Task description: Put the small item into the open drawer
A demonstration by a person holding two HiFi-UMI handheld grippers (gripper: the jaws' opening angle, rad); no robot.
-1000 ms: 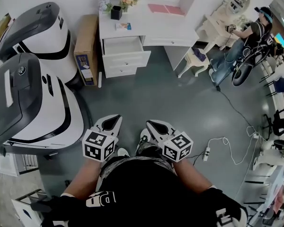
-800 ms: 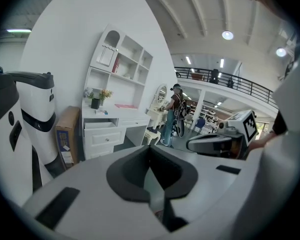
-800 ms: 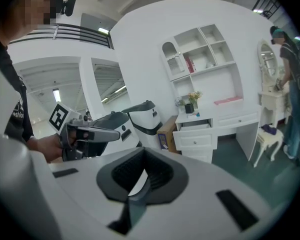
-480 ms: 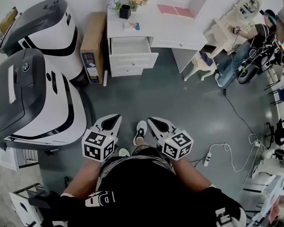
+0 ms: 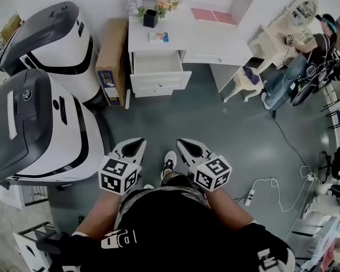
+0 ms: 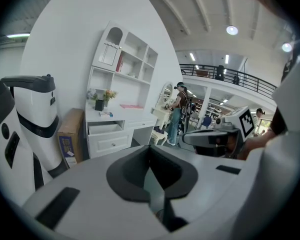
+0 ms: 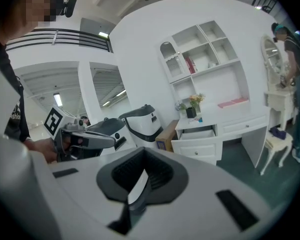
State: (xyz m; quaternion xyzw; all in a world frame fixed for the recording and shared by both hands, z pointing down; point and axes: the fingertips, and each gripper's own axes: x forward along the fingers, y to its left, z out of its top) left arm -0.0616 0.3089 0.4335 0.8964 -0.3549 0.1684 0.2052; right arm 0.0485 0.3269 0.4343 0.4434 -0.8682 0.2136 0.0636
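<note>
Approach underway: person (image 5: pixel 175 231) walking toward white desk surface (image 5: pixel 192 33), sitting closer at 12 o'clock than second ago. Both left claw (image 5: pixel 135 147) and right claw (image 5: pixel 188 148) staying pressed together, carrying nothing. Target small blue-white packet (image 5: pixel 158 37) lying on surface, just behind open white drawer (image 5: pixel 160 82); pickup pending.

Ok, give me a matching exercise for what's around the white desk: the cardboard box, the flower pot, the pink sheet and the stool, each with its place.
Sides as the head view shows them.
Things:
1 brown cardboard box
2 black pot with flowers
3 pink flat sheet
4 white stool
Places:
A on the white desk, right part of its top
B on the floor, right of the desk
C on the floor, left of the desk
D desk top, back left corner
Pairs: 1-C, 2-D, 3-A, 4-B
</note>
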